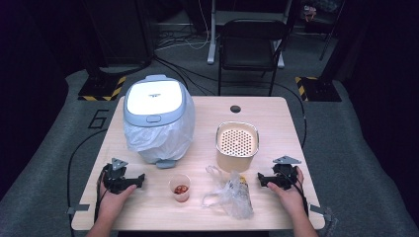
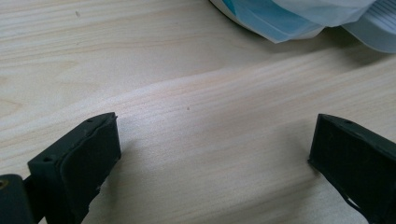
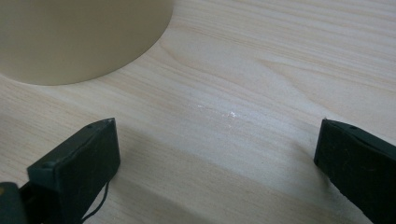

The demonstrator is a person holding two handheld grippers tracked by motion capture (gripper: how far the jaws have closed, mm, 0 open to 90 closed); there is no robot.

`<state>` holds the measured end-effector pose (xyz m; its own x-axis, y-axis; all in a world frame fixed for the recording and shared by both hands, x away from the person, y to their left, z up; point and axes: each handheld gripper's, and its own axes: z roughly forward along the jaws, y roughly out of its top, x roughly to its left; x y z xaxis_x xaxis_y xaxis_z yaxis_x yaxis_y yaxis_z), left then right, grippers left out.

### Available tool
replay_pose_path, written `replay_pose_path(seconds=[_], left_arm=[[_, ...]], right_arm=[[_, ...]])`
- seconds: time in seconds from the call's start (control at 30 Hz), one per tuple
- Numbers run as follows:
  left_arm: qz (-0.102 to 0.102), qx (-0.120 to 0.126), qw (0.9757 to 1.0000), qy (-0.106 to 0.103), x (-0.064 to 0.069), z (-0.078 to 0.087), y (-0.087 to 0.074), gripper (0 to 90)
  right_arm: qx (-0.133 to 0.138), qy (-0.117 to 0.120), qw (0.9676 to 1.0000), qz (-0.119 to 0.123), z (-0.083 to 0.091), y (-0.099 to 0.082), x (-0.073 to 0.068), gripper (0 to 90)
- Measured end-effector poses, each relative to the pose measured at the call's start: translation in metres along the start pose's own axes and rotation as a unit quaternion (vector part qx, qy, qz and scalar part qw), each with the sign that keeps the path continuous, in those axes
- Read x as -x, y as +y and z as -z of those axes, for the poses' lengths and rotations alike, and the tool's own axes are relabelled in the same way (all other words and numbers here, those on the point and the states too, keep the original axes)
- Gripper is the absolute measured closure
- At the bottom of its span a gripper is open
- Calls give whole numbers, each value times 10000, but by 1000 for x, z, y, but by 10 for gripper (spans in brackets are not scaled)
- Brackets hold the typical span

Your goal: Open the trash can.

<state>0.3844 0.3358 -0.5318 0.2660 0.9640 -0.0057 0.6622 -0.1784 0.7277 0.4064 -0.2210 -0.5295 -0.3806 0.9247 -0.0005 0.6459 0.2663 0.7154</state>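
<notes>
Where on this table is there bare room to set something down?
Bare wood lies along the far edge of the table, behind the beige perforated container and right of the bin. The left front corner beside the left tongs is free too. It's crowded at front centre: the cup and plastic bag.

Pale wooden table [image 1: 276, 118] with fine matt grain, glossy grey-and-white plastic bin [image 1: 153, 101] lined with thin crinkled translucent film, smooth matt cream canister [image 1: 237, 143] with perforated top, clear crumpled plastic bag [image 1: 230, 192], translucent plastic cup [image 1: 180, 187], matt black rubbery gripper pads [image 2: 88, 158].
</notes>
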Motion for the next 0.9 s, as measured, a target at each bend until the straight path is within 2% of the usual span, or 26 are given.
replay_pose_path(seconds=[0.03,0.13,0.23,0.27,0.53,0.6,0.63,0.73,0.77,0.87,0.9], left_arm=[[105,75,9999,23,2,-1,0,21],[221,59,9997,82,5,0,-1,34],[203,107,9996,152,6,3,-2,114],[300,223,9992,144,8,2,-2,147],[108,219,9997,69,11,7,-1,303],[-11,82,9999,99,12,9,0,307],[55,146,9999,52,14,9,1,314],[75,356,9993,-116,20,14,5,328],[52,370,9990,-225,24,17,8,334],[-18,445,9986,-285,29,20,12,345],[-82,440,9984,-331,36,21,17,345]], right_arm=[[2,0,10000,2,0,0,0,0],[1,0,10000,0,0,0,0,0],[3,0,10000,1,0,0,0,0],[4,0,10000,1,0,0,0,0],[3,0,10000,0,0,0,0,0],[4,1,10000,0,0,0,0,0],[3,1,10000,0,0,0,0,0],[2,1,10000,-1,0,0,0,0],[5,2,10000,1,0,0,0,0],[2,-3,10000,-2,0,0,0,0],[2,-3,10000,-2,0,0,0,0]])
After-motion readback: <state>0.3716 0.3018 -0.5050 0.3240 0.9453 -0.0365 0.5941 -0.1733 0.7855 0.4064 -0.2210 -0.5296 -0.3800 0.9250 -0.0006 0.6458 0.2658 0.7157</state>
